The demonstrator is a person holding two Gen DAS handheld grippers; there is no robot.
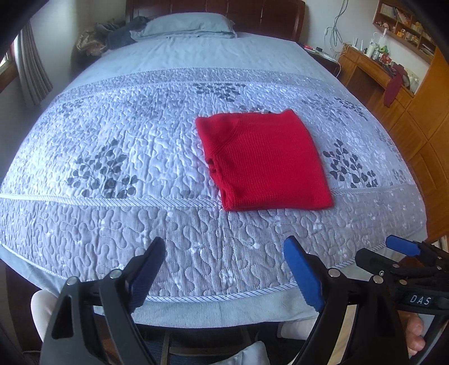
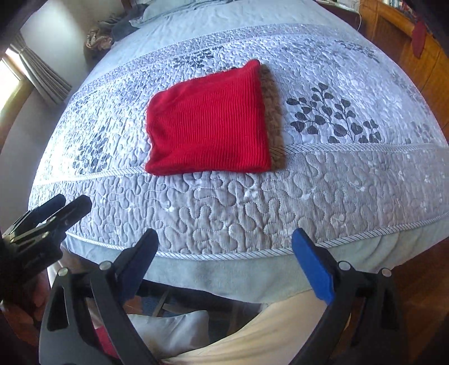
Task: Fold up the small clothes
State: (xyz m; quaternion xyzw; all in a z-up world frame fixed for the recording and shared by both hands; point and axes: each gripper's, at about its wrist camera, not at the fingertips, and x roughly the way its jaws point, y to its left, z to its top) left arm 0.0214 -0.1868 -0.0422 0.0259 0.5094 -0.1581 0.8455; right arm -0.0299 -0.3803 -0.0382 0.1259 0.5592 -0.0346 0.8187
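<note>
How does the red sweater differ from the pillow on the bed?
The red sweater is knitted and ribbed; the pillow is smooth and pale blue-grey. The sweater lies folded on the patterned quilt near the foot; the pillow sits at the headboard end. Both rest untouched on the bed.

A home bedroom is shown. Most of both views is taken up by a wide bed [image 1: 168, 157] covered with a quilted grey bedspread [image 2: 224, 213] printed with dark leaf sprigs. At its far end a pale blue pillow [image 1: 190, 25] is laid against a dark wooden headboard [image 1: 252, 14]. A curtained window [image 1: 31, 64] is seen on the left wall. Along the right wall, a wooden desk [image 1: 373, 70] cluttered with small items is set below a wall shelf [image 1: 407, 25] filled with books and trinkets, beside wooden cabinets [image 1: 426, 118].
</note>
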